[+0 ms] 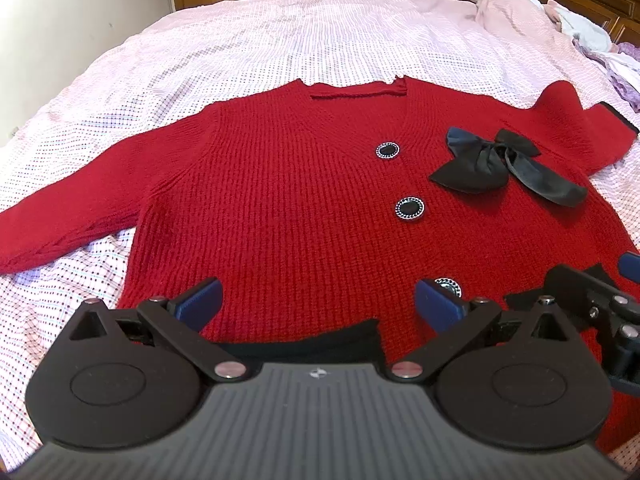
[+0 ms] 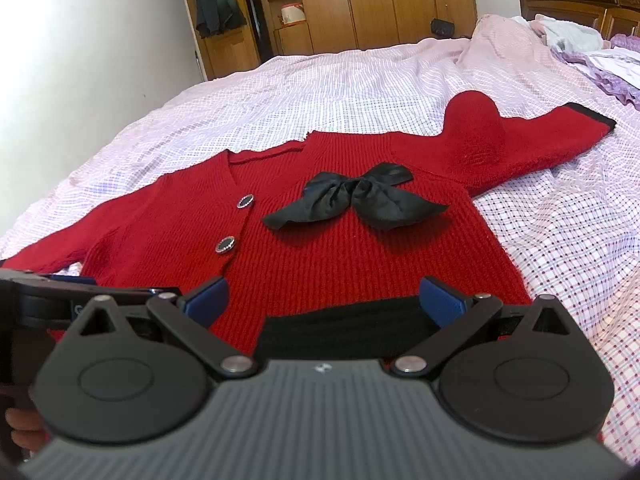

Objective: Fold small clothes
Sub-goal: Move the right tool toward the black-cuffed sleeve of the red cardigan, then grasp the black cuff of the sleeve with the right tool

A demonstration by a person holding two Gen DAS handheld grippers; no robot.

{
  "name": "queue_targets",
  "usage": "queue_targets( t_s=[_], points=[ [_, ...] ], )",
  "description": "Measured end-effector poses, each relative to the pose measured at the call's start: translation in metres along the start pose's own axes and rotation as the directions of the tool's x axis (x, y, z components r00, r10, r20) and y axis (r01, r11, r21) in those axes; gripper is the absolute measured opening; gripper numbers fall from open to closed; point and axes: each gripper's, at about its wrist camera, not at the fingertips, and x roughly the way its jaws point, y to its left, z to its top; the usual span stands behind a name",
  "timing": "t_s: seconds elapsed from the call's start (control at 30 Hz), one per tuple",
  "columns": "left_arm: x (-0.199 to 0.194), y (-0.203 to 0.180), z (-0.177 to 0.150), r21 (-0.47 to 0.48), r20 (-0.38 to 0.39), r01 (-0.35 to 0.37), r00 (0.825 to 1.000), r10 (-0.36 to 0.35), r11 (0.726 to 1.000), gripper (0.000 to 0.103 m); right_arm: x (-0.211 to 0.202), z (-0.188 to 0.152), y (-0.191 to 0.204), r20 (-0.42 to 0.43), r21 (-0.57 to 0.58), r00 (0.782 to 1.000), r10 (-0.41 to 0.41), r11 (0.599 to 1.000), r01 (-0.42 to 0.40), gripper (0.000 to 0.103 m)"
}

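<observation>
Cardigan: my red knitted cardigan [image 1: 280, 208] lies flat and face up on the bed [image 1: 280, 40], neckline away from me, hem nearest me.
Bed: covered by a pale checked sheet with small dots; rumpled pink and lilac bedding is heaped at the far right corner.
Hem band: a black band [image 2: 344, 320] runs along the cardigan's near edge, right under both of my grippers.
Bow: a black ribbon bow [image 1: 504, 164] sits on the chest, to the right of the button line.
Buttons: round black buttons with silvery rims [image 1: 409, 208] run down the front opening; a third one shows partly behind my left gripper's right finger.
Sleeves: one sleeve [image 1: 68, 216] stretches out flat to the left; the other sleeve [image 2: 520, 136] is bunched up at the shoulder, its black-edged cuff pointing to the right.
Left gripper: my left gripper [image 1: 318, 298] hovers low over the hem at the middle of the cardigan, blue fingers [image 1: 200, 300] wide apart, nothing between them.
Right gripper: my right gripper [image 2: 326, 298] hovers over the hem band just beside the left one, fingers [image 2: 442, 300] also spread wide and holding nothing.
Room: wooden wardrobes [image 2: 380, 0] stand past the foot of the bed, and a dark wooden headboard shows at the far right.
</observation>
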Motion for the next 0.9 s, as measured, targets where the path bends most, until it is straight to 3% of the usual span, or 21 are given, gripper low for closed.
queue_targets(
  t_s=[0.47, 0.6, 0.77, 0.9],
  points=[
    [0.005, -0.008, 0.014, 0.011, -0.018, 0.008, 1.0, -0.008, 1.0, 0.103, 0.001, 0.022, -0.025, -0.019, -0.034, 0.999, 0.034, 0.999, -0.034, 0.103],
    [0.007, -0.012, 0.025, 0.02, -0.012, 0.0, 1.0, 0.0, 1.0, 0.103, 0.005, 0.041, -0.054, -0.023, -0.016, 0.999, 0.04, 0.999, -0.041, 0.103],
    [0.014, -0.015, 0.036, 0.004, -0.02, -0.003, 1.0, 0.003, 1.0, 0.103, 0.016, 0.063, -0.101, 0.007, -0.003, 1.0, -0.026, 1.0, 0.027, 0.103],
    [0.026, -0.017, 0.042, -0.001, -0.037, -0.029, 0.999, 0.029, 1.0, 0.103, 0.035, 0.083, -0.149, -0.005, 0.09, 0.999, -0.048, 0.995, 0.049, 0.103]
  ],
)
